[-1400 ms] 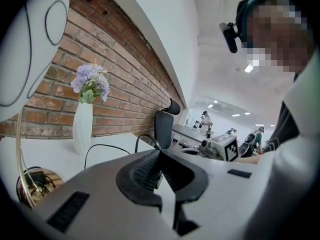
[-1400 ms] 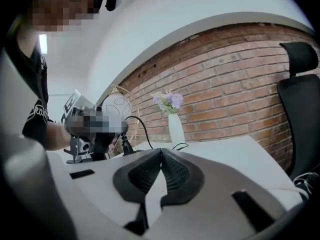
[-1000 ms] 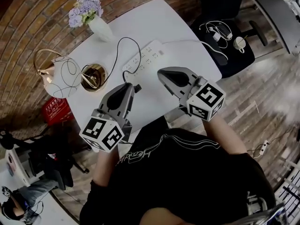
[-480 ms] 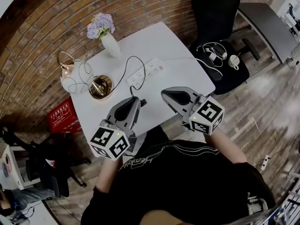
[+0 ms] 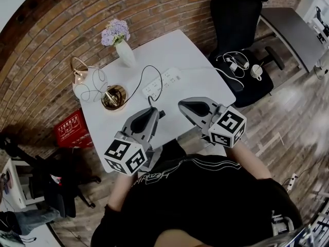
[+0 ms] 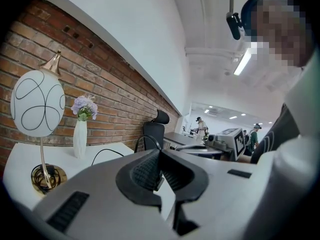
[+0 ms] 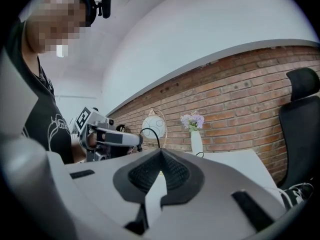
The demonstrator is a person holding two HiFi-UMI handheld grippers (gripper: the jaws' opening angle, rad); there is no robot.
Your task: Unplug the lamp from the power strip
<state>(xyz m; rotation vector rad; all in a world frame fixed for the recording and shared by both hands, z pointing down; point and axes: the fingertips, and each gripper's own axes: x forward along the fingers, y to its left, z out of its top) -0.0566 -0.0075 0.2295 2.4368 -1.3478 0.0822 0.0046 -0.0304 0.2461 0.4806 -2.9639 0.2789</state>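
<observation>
Starting far left, a red crate [image 5: 71, 129] sits on the floor beside the white table [image 5: 198, 84]; what's in it I can't make out. Up on the table stands the lamp [image 5: 88, 85], white globe with black loops over a gold base. Behind it, by the brick wall, the white vase [image 5: 126, 55] stands upright, holding a bunch of lilac flowers [image 5: 115, 32].

Now the black cord [image 5: 149, 66]: it arcs from the lamp base over the table and comes down to the near edge. There's the plug [image 5: 160, 113], out of the power strip [image 5: 162, 80] and clear of it, pinched in the left gripper [image 5: 154, 112]. The left gripper view shows it plainly: jaws clamped on that small dark plug [image 6: 157, 179]. The strip lies flat mid-table, its white lead running off to the right.

Just right, the right gripper [image 5: 183, 104] hangs over the near edge, jaws pressed together with nothing in them.

Far right, a black office chair [image 5: 241, 14] carries loose cables [image 5: 234, 62] and a white cup [image 5: 255, 71] on its seat; the cup's contents can't be seen.
</observation>
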